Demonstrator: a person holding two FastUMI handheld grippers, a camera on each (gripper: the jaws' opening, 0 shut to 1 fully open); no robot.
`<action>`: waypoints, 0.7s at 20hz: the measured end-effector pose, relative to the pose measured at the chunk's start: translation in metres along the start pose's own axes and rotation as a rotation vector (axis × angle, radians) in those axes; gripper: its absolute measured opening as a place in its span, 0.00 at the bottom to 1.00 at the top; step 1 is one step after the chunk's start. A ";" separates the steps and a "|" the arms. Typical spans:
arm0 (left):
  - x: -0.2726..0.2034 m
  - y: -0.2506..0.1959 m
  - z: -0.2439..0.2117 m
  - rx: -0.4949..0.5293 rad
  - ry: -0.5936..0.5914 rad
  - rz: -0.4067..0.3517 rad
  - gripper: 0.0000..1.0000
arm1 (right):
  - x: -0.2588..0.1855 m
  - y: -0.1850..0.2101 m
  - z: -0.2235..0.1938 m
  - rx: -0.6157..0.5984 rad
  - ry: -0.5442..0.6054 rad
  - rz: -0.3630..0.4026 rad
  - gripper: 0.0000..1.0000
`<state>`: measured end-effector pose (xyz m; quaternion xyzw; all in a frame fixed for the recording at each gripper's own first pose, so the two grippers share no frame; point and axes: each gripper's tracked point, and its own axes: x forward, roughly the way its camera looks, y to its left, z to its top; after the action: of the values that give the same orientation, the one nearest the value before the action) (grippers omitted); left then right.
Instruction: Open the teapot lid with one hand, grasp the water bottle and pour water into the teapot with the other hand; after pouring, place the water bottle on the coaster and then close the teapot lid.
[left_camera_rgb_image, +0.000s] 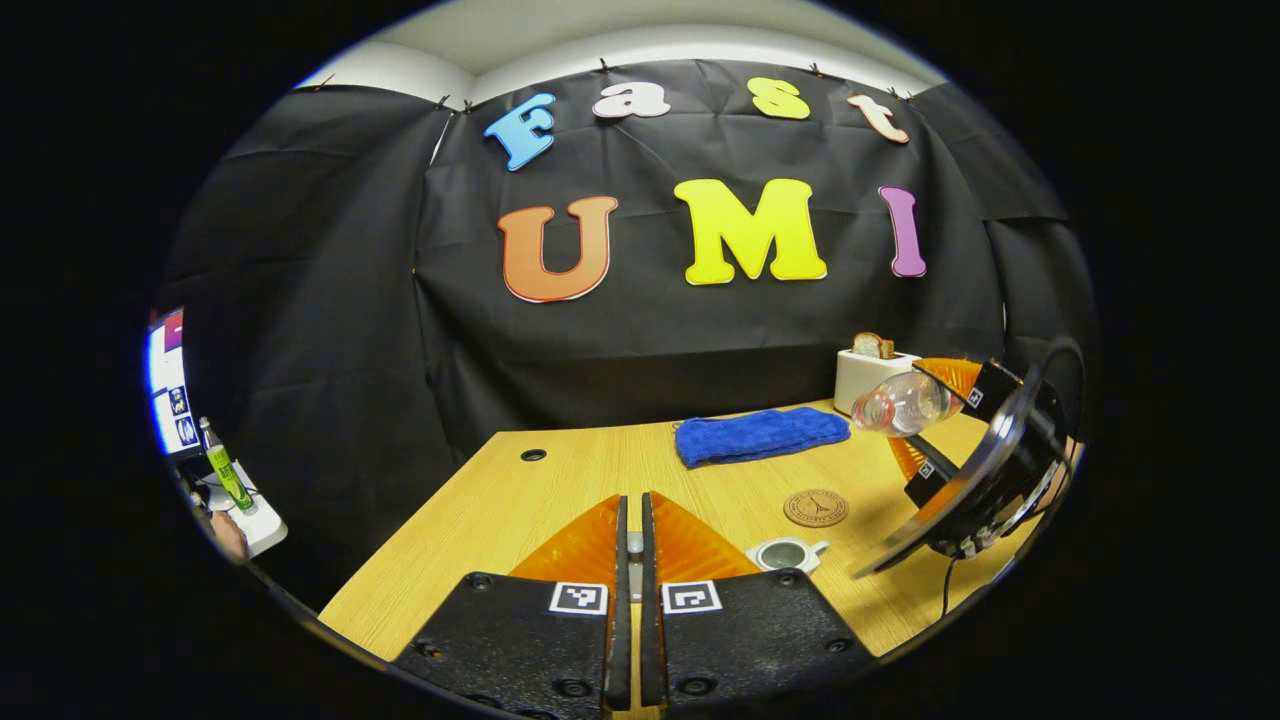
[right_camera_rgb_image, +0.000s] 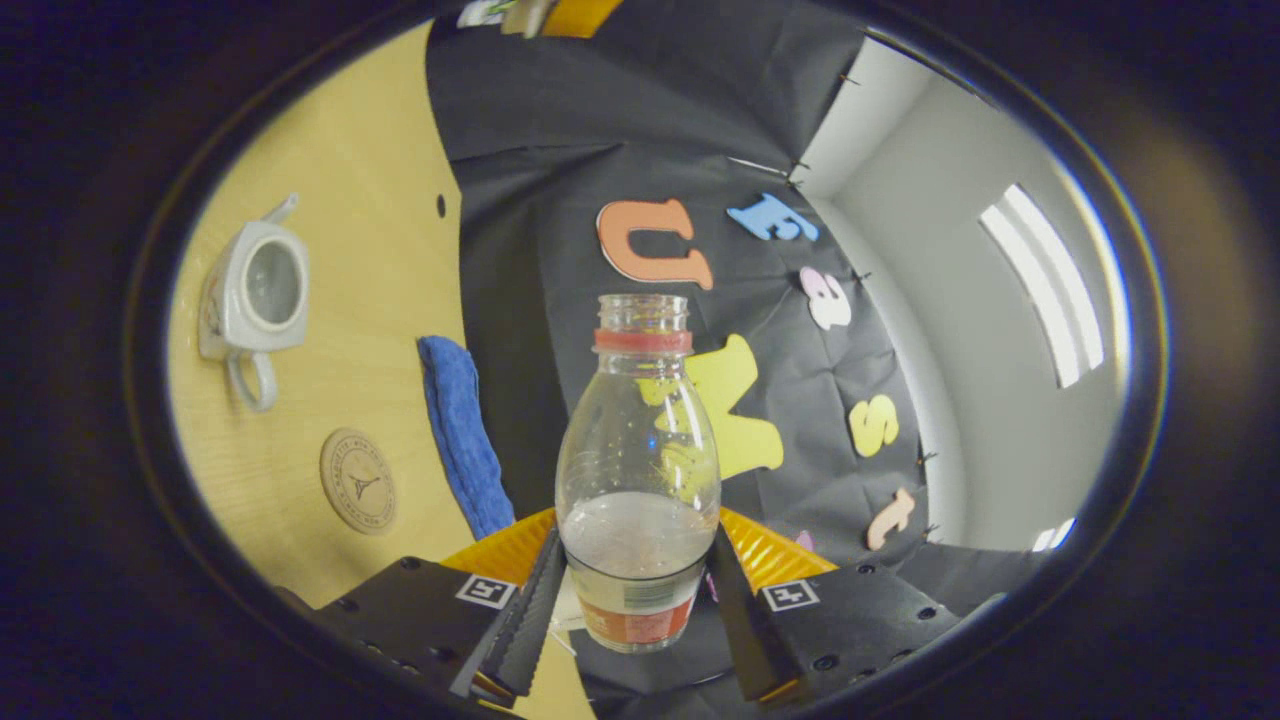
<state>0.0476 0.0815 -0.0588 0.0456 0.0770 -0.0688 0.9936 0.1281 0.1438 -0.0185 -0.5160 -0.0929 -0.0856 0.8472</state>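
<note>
So on my left gripper view, my left gripper (left_camera_rgb_image: 630, 545) sits low over the near edge of the desk (left_camera_rgb_image: 480, 520) with its jaws pinched down to a thin slit, and there's something small and pale wedged in that slit. Could well be the lid, but I honestly can't tell from here. Just right of those jaws is the teapot (left_camera_rgb_image: 788, 553), standing on the desk with its top open so I can see down into it. A bit further back and right is the round coaster (left_camera_rgb_image: 816, 507), bare, close to the teapot but not touching. Behind that lies a blue towel (left_camera_rgb_image: 758, 436), and past it a white toaster (left_camera_rgb_image: 868, 375) with a slice of bread (left_camera_rgb_image: 873, 346) sticking out. Over at the far right the right gripper (left_camera_rgb_image: 935, 430) is up in the air holding the water bottle (left_camera_rgb_image: 900, 404) tipped roughly sideways, mouth pointing left.

On my right gripper view the whole scene is rolled over. The teapot (right_camera_rgb_image: 256, 296) is at the left, coaster (right_camera_rgb_image: 358, 481) near it, towel (right_camera_rgb_image: 458, 435) next. Centre, the right gripper (right_camera_rgb_image: 637, 585) has its jaws clamped on the lower body of the water bottle (right_camera_rgb_image: 640, 440), cap off, some water pooled at the jaw end.
</note>
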 end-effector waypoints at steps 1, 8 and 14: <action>0.000 -0.001 0.000 0.001 0.001 -0.002 0.06 | 0.002 0.000 -0.001 0.047 0.011 0.016 0.74; 0.002 -0.005 -0.005 0.017 0.021 0.003 0.06 | 0.025 0.001 -0.015 0.381 0.076 0.085 0.76; -0.001 -0.020 0.007 0.018 -0.017 -0.039 0.06 | 0.039 0.013 -0.021 0.846 0.153 0.142 0.75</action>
<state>0.0449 0.0613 -0.0537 0.0522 0.0690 -0.0893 0.9922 0.1705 0.1289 -0.0297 -0.1205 -0.0208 -0.0194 0.9923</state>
